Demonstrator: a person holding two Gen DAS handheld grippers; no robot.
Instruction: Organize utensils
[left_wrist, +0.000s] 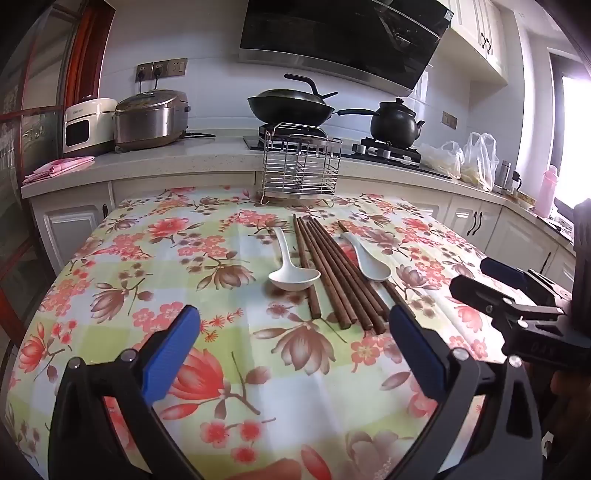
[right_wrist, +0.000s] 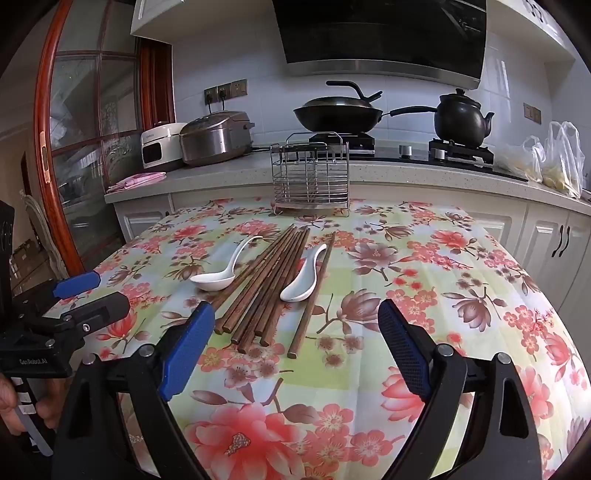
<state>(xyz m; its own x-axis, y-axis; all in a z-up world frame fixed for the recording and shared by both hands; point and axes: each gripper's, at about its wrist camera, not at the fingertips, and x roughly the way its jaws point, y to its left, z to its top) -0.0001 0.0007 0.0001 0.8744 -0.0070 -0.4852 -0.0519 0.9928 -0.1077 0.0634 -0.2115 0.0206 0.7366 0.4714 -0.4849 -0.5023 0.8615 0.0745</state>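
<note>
One wire rack (right_wrist: 311, 177) empty; chopsticks (right_wrist: 266, 284), two spoons (right_wrist: 301, 282) on table.

The left gripper (left_wrist: 293, 328) tilts downward, its jaws spread wide with nothing between them; the blue pads (left_wrist: 168, 354) face each other across the gap. The right gripper (right_wrist: 295, 328) tilts down the same way, jaws equally wide and bare. In the left wrist view the right gripper sits at about three o'clock, alongside and apart. In the right wrist view the left gripper sits at about nine o'clock, and a hand (right_wrist: 14, 402) grips its handle near eight o'clock.
</note>
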